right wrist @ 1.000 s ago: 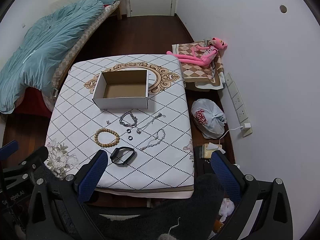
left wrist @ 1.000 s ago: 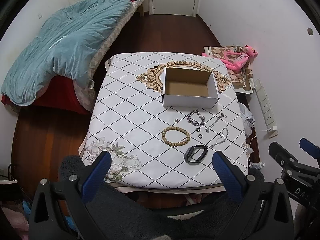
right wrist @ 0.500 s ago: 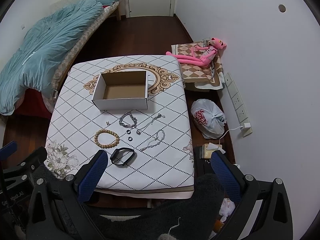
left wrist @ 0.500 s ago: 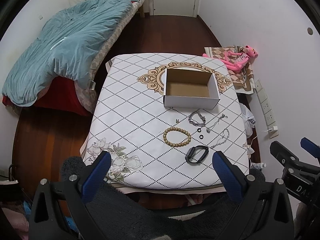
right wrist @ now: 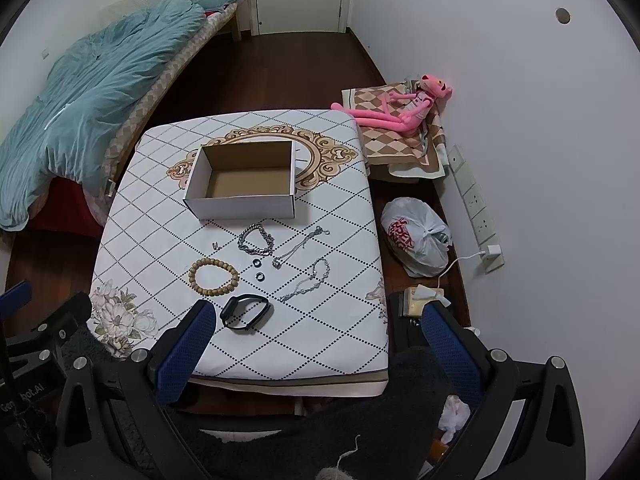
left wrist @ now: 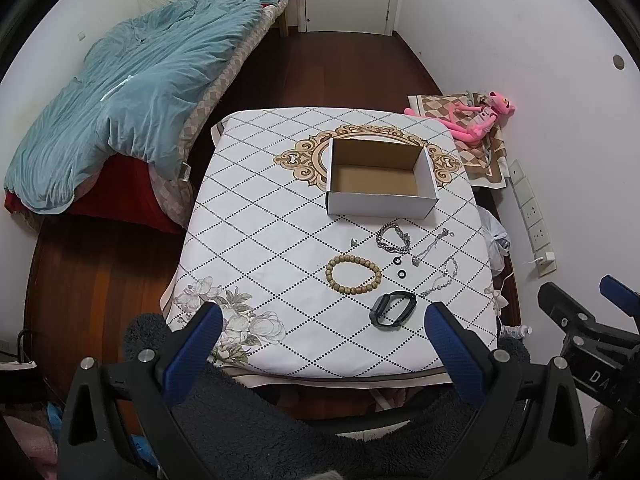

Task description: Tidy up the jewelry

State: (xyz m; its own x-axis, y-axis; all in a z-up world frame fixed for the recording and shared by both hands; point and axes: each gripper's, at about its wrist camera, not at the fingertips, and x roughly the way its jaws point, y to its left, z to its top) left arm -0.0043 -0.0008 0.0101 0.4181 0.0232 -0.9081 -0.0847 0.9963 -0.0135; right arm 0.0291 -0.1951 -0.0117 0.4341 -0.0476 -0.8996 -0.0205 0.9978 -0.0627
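While idle: both grippers wide, empty.

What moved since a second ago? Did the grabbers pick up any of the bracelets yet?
Nothing was picked up. Both the left gripper and right gripper stay open and empty above the near table edge; only the view drifted slightly. The bead bracelet, black band and box lie unmoved.
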